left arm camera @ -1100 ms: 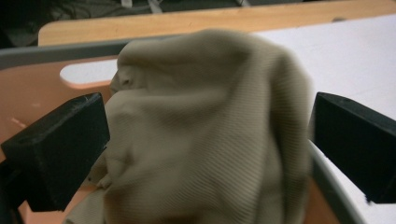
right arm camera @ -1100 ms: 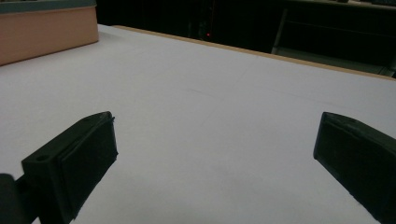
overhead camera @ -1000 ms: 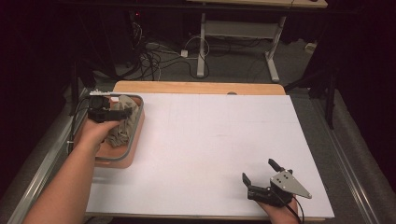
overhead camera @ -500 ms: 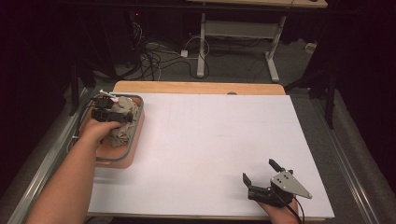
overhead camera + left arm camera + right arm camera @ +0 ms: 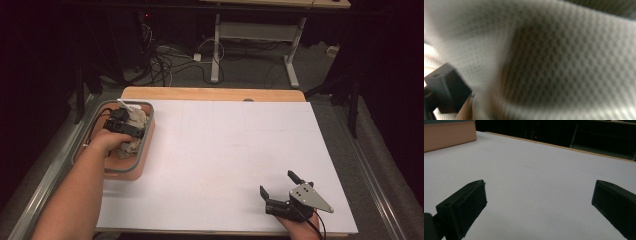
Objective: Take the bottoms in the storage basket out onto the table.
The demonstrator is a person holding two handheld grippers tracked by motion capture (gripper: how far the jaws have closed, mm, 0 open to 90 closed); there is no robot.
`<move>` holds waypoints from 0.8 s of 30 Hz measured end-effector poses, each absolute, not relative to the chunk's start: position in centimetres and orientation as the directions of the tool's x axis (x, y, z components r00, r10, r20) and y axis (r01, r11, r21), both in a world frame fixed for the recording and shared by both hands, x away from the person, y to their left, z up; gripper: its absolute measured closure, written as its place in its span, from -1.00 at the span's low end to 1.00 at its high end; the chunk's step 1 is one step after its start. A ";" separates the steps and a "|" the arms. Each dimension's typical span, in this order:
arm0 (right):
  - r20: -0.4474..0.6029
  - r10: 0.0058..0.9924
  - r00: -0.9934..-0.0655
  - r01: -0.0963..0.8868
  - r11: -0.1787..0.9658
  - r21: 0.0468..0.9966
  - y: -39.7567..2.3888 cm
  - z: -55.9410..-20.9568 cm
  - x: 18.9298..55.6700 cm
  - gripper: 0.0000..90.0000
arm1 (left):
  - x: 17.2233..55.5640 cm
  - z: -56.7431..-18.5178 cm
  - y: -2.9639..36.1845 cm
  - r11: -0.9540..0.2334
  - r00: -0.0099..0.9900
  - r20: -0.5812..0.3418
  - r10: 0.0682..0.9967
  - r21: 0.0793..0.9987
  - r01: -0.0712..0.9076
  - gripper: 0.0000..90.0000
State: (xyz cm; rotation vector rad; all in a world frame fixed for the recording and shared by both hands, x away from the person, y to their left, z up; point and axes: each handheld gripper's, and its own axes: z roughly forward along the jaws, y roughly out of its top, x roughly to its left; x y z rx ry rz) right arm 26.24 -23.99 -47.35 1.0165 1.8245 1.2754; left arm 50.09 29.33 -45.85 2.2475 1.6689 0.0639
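Setting: A dark workroom with cables and a desk frame on the floor behind; in front, a wooden tabletop [image 5: 210,93] covered by a white sheet [image 5: 225,160].
Cloth: A crumpled grey-beige cloth [image 5: 131,131] lies heaped in a tray [image 5: 142,162] at the tabletop's left edge; close up, in the left gripper view, its waffle weave [image 5: 554,57] presses against the lens.
Left gripper: The left gripper [image 5: 122,125] is down in the tray, right on the cloth. One black jaw shows at the lower left of its own view, touching the fabric; whether the jaws have closed on it cannot be told.
Key relation: The cloth sits directly at and under the left jaws, with no gap to cross; the heap has no clear long axis. The left hand is by far the nearer.
Right gripper: The right gripper [image 5: 280,195] rests at the near right of the sheet, well apart from the tray, jaws spread wide and holding nothing.
Judgement: The likely step in hand is gripping the cloth to lift it out.
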 end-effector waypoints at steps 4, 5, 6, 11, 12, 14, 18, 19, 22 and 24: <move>-0.097 0.878 -0.469 0.212 0.219 0.953 -23.9 -47.4 26.3 -0.99 | 49.8 -45.8 28.9 -0.267 0.316 -0.141 0.938 0.288 0.920 -0.99; -0.099 0.877 -0.471 0.211 0.221 0.952 -23.9 -47.4 26.2 -0.99 | 49.8 -45.8 28.8 -0.269 0.319 -0.140 0.937 0.289 0.919 -0.96; -0.100 0.877 -0.471 0.210 0.222 0.952 -23.9 -47.4 26.2 -0.99 | 49.7 -45.8 28.7 -0.272 0.321 -0.137 0.937 0.288 0.918 -0.93; -0.100 0.875 -0.474 0.205 0.220 0.954 -23.9 -47.3 26.1 -0.98 | 49.4 -45.5 28.5 -0.300 0.356 -0.147 0.923 0.305 0.904 -0.65; -0.102 0.874 -0.474 0.203 0.221 0.954 -24.0 -47.2 26.1 -0.98 | 49.3 -45.4 28.5 -0.305 0.364 -0.152 0.919 0.310 0.900 -0.57; -0.099 0.874 -0.476 0.202 0.218 0.955 -24.0 -47.2 26.1 -0.98 | 49.2 -45.4 28.5 -0.314 0.380 -0.166 0.910 0.323 0.893 -0.41; -0.100 0.873 -0.477 0.203 0.220 0.954 -24.0 -47.3 26.2 -0.98 | 48.8 -45.3 28.4 -0.328 0.404 -0.179 0.897 0.345 0.879 -0.13; -0.101 0.873 -0.478 0.204 0.222 0.954 -24.0 -47.3 26.2 -0.98 | 48.7 -45.2 28.4 -0.330 0.408 -0.182 0.894 0.347 0.878 -0.07; -0.103 0.872 -0.479 0.204 0.224 0.953 -23.9 -47.3 26.3 -0.98 | 48.6 -45.3 28.4 -0.330 0.417 -0.193 0.888 0.362 0.872 0.04; -0.104 0.872 -0.478 0.204 0.226 0.953 -23.9 -47.3 26.2 -0.98 | 48.4 -45.4 28.5 -0.329 0.423 -0.201 0.884 0.375 0.867 0.10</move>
